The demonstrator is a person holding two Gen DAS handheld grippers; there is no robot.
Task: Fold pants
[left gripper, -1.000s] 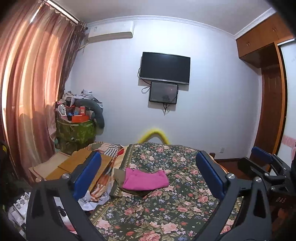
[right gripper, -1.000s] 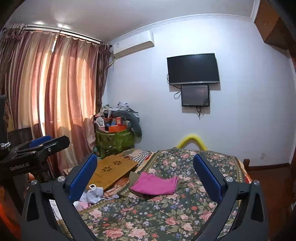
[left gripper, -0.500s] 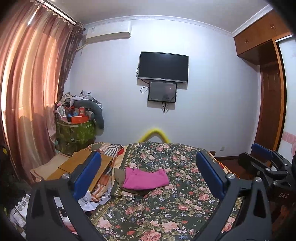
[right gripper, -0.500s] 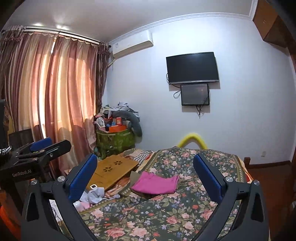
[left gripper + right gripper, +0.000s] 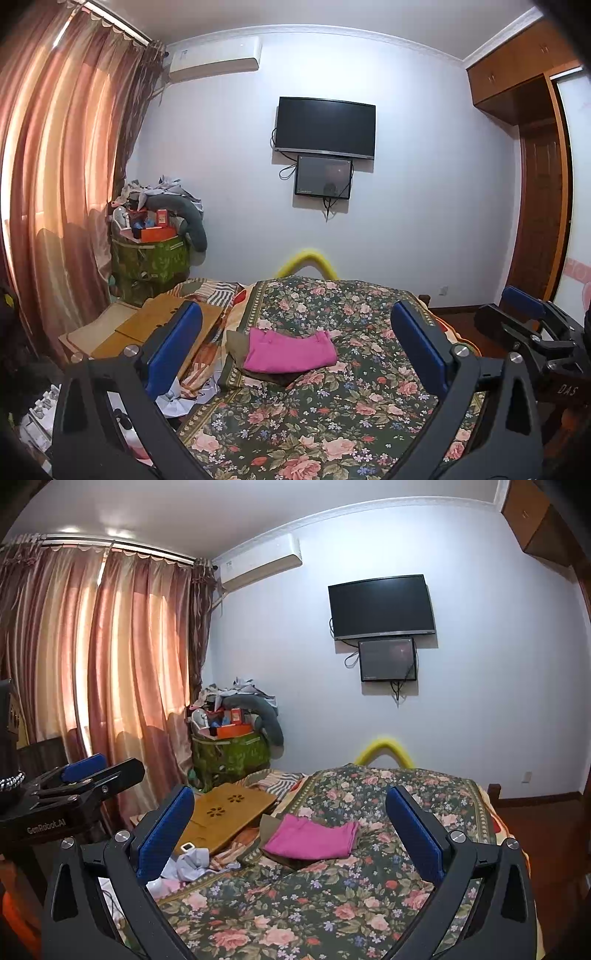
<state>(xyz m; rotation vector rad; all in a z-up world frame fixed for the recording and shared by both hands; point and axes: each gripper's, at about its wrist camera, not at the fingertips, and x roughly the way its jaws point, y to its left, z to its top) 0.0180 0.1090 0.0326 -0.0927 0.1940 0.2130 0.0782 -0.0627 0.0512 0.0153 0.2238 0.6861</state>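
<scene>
Folded pink pants (image 5: 290, 355) lie on top of a folded olive-brown garment (image 5: 236, 343) on the flowered bedspread (image 5: 332, 424), toward its left side. The right wrist view shows the same pink pants (image 5: 314, 837) and the brown garment (image 5: 271, 823) beneath. My left gripper (image 5: 295, 347) is open, held above the near part of the bed, well short of the pants. My right gripper (image 5: 290, 829) is open too, with nothing between its blue pads. Each gripper shows at the edge of the other's view.
A wooden lap table (image 5: 227, 814) and loose cloths (image 5: 192, 864) lie left of the bed. A green box piled with clutter (image 5: 151, 254) stands by the curtain (image 5: 55, 184). A yellow arch (image 5: 306, 260) rises behind the bed. A wardrobe (image 5: 535, 184) fills the right wall.
Both views have drifted slightly, the room shifting a little upward in frame; the pants and both open grippers stay as they were.
</scene>
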